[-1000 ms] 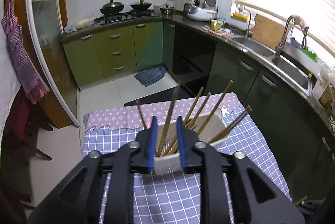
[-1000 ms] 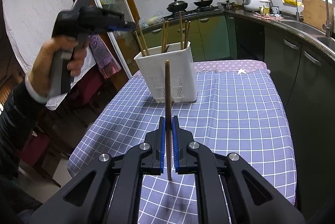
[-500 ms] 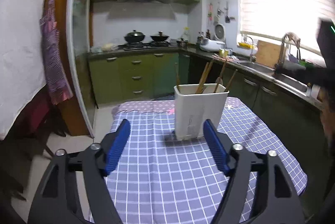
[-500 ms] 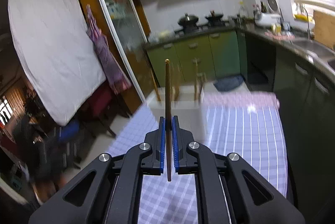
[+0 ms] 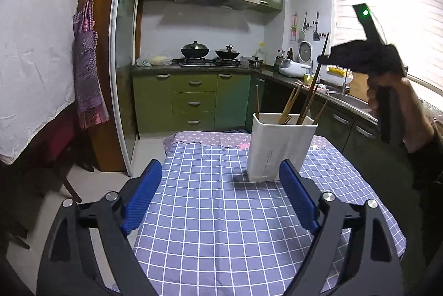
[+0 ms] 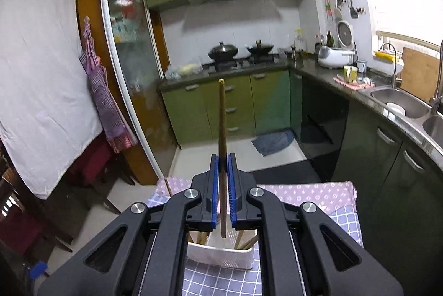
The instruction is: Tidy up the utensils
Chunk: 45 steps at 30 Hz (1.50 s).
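Observation:
A white utensil holder point(image 5: 279, 148) with several wooden chopsticks stands on the blue checked tablecloth point(image 5: 221, 226). My left gripper point(image 5: 220, 199) is open and empty, low over the cloth, in front of the holder. My right gripper point(image 6: 222, 177) is shut on a single brown chopstick point(image 6: 221, 130), held upright above the holder point(image 6: 221, 254). In the left wrist view the right gripper point(image 5: 360, 58) hovers above the holder's right side, the chopstick point(image 5: 318, 74) pointing down into it.
Green kitchen cabinets and a stove with two pots point(image 5: 210, 51) lie beyond the table. A counter with a sink point(image 6: 401, 105) runs along the right. A glass sliding door point(image 5: 121, 74) and an apron point(image 5: 88, 74) are on the left.
My left gripper has opened, let go of a chopstick into the holder and drawn back and down. My right gripper has carried its chopstick up and over the holder.

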Motion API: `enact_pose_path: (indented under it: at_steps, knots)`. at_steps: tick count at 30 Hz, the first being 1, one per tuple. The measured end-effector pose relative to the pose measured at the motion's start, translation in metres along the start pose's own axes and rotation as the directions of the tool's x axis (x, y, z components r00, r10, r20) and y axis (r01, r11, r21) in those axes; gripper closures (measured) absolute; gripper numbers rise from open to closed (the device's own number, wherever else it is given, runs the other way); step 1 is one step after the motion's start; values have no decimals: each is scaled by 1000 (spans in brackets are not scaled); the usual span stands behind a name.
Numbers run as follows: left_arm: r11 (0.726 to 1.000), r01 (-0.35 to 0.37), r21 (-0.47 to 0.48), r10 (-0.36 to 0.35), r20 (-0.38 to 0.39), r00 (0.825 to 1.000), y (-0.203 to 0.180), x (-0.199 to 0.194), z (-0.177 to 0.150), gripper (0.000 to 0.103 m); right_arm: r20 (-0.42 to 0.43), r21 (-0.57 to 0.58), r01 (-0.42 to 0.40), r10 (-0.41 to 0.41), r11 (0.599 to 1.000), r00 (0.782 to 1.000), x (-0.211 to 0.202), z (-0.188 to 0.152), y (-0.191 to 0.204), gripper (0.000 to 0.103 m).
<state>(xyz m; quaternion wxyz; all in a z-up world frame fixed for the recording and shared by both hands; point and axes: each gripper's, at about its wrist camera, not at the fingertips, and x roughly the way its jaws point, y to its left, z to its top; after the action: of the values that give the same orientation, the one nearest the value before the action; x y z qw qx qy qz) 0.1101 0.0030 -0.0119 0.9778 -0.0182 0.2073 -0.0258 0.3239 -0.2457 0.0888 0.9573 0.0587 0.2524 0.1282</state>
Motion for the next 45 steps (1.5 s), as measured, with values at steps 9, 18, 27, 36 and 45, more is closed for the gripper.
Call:
enact_pose_path:
  at_steps: [9,18,27,36,45]
  knots:
    - [999,31,-9,-31,-39,999,-7,10,-7,14,-97,-36,29,-32,999,995,34,-37,4,96]
    - [999,33,14,-32,-45,998,-15,7,-10,12,-12,-35,8,-9,999,1000,-18,-62,-2,83]
    - [998,55,25,-53,-45,998,-22,2,-20,7,125,-35,109,-104,993,987,-135,-174,-23,20]
    - [997,67,41,-66,-27,997,-33,-24,-30,7,178,0,88,-87,996,980,-216,-233,-24,5]
    - [997,69,29,-69,8,998,-27,-80,-35,7,217,-56,75,-62,996,974,-286,-253,13,5]
